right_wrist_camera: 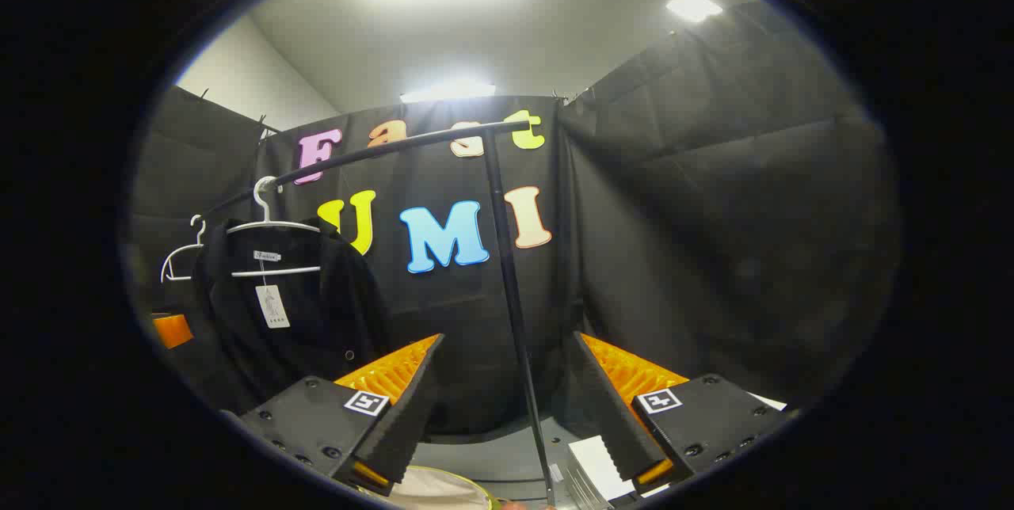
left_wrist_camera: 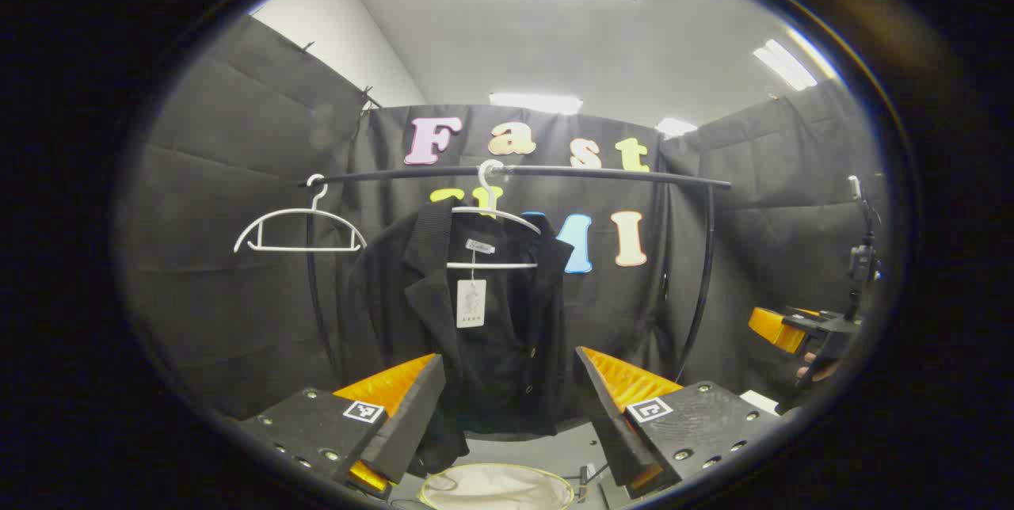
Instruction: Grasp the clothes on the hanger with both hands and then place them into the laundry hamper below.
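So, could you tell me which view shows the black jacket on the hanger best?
The left gripper view: the black jacket hangs centred, framed between that gripper's open fingers. In the right gripper view it sits small at the left edge.

Left tool (left_wrist_camera: 507,399), square markers, screwed plates

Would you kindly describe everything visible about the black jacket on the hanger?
The black jacket is a dark, knit-looking garment with lapels and small buttons, hanging open on a white hanger hooked over the black rail. A white tag dangles at its collar. It hangs straight, above the laundry hamper; no gripper touches it.
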`<state>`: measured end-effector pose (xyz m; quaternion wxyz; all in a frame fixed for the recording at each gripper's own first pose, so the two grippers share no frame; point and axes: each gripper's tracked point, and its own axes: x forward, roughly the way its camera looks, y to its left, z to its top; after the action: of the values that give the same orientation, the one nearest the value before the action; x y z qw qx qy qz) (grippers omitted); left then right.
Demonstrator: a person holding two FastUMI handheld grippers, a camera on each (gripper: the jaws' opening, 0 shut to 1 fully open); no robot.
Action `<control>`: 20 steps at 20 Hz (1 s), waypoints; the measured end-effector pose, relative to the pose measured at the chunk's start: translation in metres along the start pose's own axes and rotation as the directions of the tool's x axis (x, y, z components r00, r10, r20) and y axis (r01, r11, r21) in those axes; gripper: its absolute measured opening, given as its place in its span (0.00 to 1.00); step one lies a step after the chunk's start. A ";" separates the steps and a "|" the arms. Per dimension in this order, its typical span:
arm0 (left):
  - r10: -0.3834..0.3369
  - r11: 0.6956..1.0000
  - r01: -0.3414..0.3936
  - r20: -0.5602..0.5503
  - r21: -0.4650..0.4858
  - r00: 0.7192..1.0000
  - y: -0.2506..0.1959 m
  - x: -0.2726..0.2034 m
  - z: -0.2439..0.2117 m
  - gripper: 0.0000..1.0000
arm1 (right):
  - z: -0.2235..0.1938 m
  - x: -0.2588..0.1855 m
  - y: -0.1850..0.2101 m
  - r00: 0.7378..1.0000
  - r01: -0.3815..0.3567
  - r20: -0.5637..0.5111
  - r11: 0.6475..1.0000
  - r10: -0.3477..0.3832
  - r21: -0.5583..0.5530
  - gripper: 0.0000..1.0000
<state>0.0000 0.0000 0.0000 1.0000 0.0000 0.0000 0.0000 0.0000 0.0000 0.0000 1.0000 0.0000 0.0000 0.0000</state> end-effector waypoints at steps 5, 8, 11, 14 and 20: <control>0.010 0.999 -0.011 -0.008 -0.033 1.000 0.010 0.008 -0.004 0.94 | -0.005 -0.004 0.005 1.000 0.001 -0.012 1.000 -0.001 -0.012 0.98; 0.017 0.998 -0.018 -0.016 -0.062 1.000 0.017 0.009 -0.008 0.94 | -0.006 -0.006 0.015 1.000 -0.012 -0.025 1.000 0.012 -0.018 0.98; 0.035 0.995 -0.037 -0.021 -0.089 0.999 0.027 0.008 -0.009 0.94 | -0.008 -0.006 0.025 0.999 -0.036 -0.034 0.999 0.035 -0.036 0.98; 0.059 0.993 -0.061 -0.025 -0.104 0.998 0.037 0.005 -0.009 0.94 | -0.009 -0.003 0.040 0.997 -0.065 -0.050 0.997 0.063 -0.042 0.98; 0.086 0.992 -0.089 -0.034 -0.093 0.996 0.047 0.014 -0.006 0.94 | -0.008 0.009 0.058 0.993 -0.105 -0.057 0.993 0.102 -0.052 0.98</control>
<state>0.0142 0.0472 -0.0056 0.9978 -0.0473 0.0150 0.0438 0.0088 0.0579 -0.0077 0.9979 -0.0276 0.0271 0.0521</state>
